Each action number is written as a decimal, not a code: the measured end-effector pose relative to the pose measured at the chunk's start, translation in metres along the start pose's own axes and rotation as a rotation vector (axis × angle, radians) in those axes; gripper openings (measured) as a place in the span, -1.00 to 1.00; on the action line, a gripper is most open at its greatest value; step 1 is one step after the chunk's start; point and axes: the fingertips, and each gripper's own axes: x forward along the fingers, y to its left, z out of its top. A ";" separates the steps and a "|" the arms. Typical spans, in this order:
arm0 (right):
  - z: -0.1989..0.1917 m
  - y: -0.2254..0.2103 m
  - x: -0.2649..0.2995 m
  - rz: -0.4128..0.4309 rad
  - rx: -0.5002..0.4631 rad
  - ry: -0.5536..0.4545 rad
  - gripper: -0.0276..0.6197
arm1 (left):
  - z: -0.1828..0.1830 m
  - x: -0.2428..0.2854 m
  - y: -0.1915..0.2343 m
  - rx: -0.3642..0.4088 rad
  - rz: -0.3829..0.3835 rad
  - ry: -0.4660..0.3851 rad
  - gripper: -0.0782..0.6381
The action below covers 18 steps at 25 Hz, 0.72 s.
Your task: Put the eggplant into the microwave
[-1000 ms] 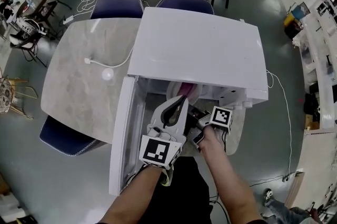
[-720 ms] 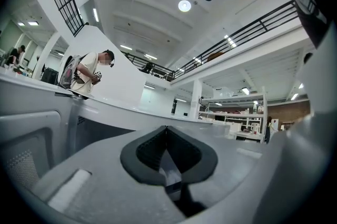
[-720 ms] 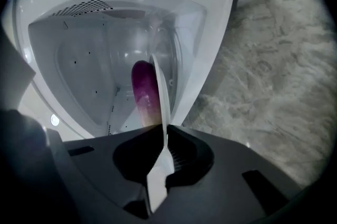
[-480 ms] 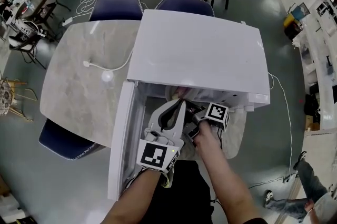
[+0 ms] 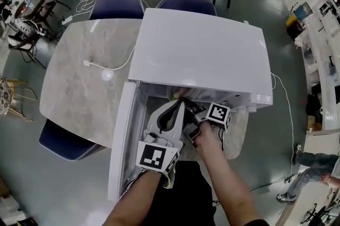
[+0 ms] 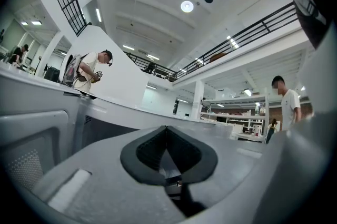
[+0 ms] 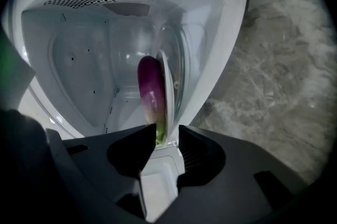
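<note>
The white microwave (image 5: 202, 49) stands on the marble table (image 5: 79, 92) with its door (image 5: 123, 134) swung open to the left. My right gripper (image 7: 160, 133) reaches into the cavity (image 7: 79, 59). Its jaws have just been opening and now stand open. The green stem end of the purple eggplant (image 7: 150, 88) lies between them, beside a white plate edge (image 7: 164, 86). In the head view my right gripper (image 5: 183, 97) hides most of the eggplant. My left gripper (image 5: 181, 103) hovers by the opening, shut and empty, its tips (image 6: 166, 129) meeting.
Blue chairs (image 5: 117, 5) (image 5: 186, 2) (image 5: 64, 140) surround the table. A white cable with a round puck (image 5: 108, 75) lies left of the microwave. In the left gripper view, people (image 6: 89, 72) (image 6: 287, 104) stand in the hall behind.
My right gripper has slid a little further into the microwave opening, and the purple end of the eggplant seen at the opening is now mostly covered. The left gripper has barely moved.
</note>
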 end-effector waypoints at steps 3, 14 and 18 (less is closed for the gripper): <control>-0.007 -0.002 -0.005 -0.013 0.004 0.015 -0.54 | 0.001 -0.001 0.000 -0.001 0.000 0.001 -0.76; -0.004 0.004 0.001 0.022 0.028 -0.023 -0.86 | 0.001 0.000 -0.003 -0.001 -0.007 0.001 -0.76; 0.003 0.007 0.008 0.037 -0.003 -0.057 -0.86 | 0.000 0.000 -0.001 -0.002 -0.004 0.001 -0.76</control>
